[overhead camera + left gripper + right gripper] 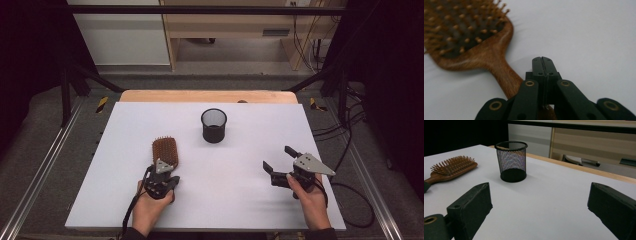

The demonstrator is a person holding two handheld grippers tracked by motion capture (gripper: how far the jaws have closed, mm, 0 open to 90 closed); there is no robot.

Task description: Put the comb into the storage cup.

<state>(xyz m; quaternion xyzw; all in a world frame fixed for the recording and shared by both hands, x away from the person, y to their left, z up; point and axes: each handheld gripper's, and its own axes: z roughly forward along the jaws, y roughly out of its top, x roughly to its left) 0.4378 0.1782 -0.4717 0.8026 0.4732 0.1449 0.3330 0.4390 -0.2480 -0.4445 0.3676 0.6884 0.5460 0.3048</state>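
A wooden paddle hairbrush [165, 148] lies bristles up on the white table [125, 150], left of centre. Its handle runs back under my left gripper [161, 169]. In the left gripper view the brush [471, 37] sits to the left, and its handle passes beside and beneath the left gripper [542, 62], whose jaws are pressed together with nothing between them. A black mesh cup [214, 125] stands upright and empty at the table's middle back. My right gripper [278, 157] is open near the front right, and in its own view the right gripper [539, 202] faces the cup [511, 161].
The table's wooden far edge [207, 96] shows behind the white top. Black frame bars and cables run along both sides. Bare white surface lies between the two grippers and around the cup.
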